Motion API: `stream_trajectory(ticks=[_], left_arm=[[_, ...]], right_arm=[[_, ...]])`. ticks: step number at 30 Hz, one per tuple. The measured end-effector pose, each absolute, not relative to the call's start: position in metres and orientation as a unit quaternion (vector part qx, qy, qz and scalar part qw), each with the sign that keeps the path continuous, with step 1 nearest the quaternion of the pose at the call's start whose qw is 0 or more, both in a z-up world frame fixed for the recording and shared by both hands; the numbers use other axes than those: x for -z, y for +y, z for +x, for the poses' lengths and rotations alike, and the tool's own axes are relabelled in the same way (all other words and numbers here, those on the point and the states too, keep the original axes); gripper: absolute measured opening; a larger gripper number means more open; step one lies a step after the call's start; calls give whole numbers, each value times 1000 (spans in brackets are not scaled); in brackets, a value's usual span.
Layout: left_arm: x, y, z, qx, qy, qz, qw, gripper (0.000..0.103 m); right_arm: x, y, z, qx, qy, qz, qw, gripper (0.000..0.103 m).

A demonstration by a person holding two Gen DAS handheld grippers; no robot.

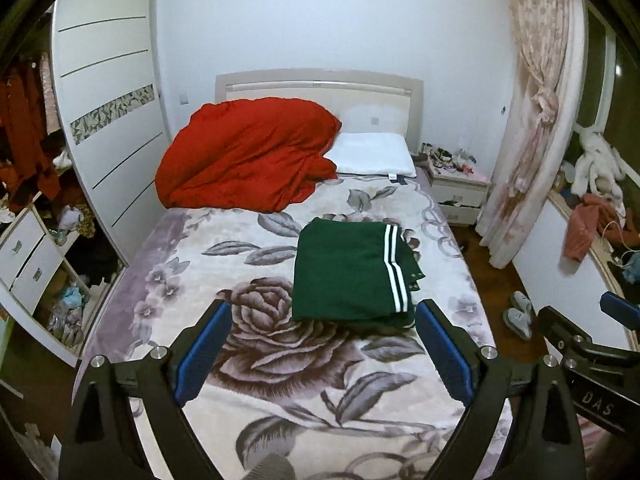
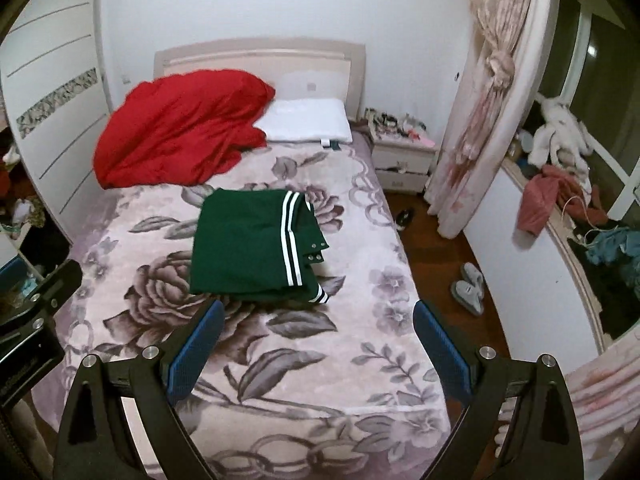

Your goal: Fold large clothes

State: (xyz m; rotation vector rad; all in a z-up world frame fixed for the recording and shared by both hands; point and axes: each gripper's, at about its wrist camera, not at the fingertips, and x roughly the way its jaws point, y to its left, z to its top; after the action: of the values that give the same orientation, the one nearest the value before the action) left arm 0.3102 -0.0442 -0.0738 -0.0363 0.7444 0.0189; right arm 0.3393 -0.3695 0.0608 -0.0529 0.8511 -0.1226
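My left gripper [image 1: 322, 344] hangs above the near half of the bed [image 1: 280, 364], jaws spread wide with nothing between the blue pads [image 1: 204, 354]. My right gripper [image 2: 316, 344] is likewise spread wide and empty, held beside the left one. The green garment with white stripes [image 2: 248, 246] lies folded into a neat rectangle on the floral blanket [image 2: 320, 368], beyond both sets of fingertips and touching neither. A rumpled red duvet [image 1: 248, 156] and a white pillow [image 1: 372, 154] sit at the headboard end. The bedside cabinet [image 2: 402, 160] carries small clutter on top, and its lower drawer stands slightly open; I cannot make out its contents.
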Motion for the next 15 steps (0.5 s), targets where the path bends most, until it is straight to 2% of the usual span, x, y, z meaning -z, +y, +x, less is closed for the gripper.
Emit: stream_trajectory(ticks=[7, 15], left_arm=[[42, -47, 268, -11, 364, -19, 931, 94], [21, -47, 240, -26, 354, -15, 935, 94]], right_arm=[[-117, -376, 282, 59, 379, -20, 923, 97], [-158, -384, 245, 55, 360, -17, 931, 99]])
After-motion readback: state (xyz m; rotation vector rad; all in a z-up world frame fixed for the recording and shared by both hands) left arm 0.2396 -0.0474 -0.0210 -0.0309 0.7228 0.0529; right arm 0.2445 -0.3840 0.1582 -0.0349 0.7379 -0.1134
